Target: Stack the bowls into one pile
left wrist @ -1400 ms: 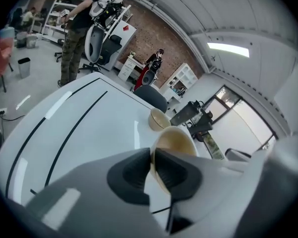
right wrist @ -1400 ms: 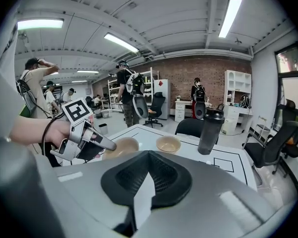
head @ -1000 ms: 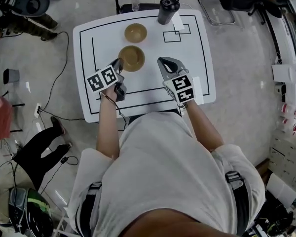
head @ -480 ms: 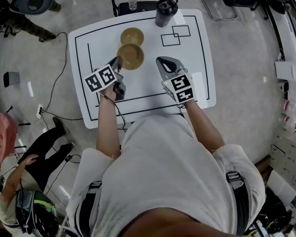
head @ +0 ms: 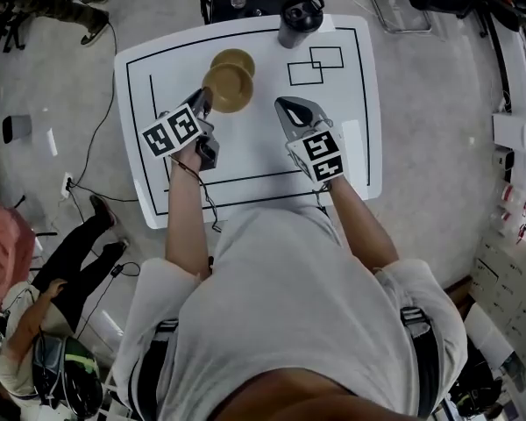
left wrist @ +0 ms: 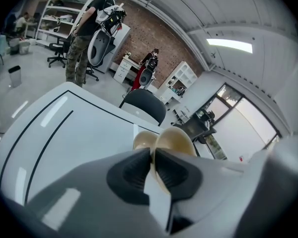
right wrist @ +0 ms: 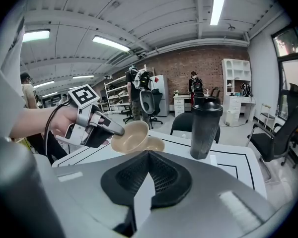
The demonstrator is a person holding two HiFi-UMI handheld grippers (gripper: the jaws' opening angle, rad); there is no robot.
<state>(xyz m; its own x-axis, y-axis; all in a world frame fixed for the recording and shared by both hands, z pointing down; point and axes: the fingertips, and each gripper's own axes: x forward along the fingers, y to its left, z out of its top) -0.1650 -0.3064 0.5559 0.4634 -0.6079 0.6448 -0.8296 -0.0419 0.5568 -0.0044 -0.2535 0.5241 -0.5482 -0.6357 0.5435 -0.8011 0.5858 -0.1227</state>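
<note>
A: How far along?
B: About halfway, by the look. Leftmost, left claw (head: 206, 103) clamped on the rim of one bowl (head: 228, 88), held tilted above the bench (head: 351, 147), close by the second bowl (head: 238, 57) resting there.
A: Stacked yet?
B: No. Left to do: lowering into that one, letting go. Further right, right claw (head: 285, 105) shut, empty, hovering; shaker bottle (head: 298, 20) at the far edge

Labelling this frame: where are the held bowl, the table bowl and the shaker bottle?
held bowl (head: 227, 89), head view, inside
table bowl (head: 235, 57), head view, uncovered far part
shaker bottle (right wrist: 205, 128), right gripper view, body
</note>
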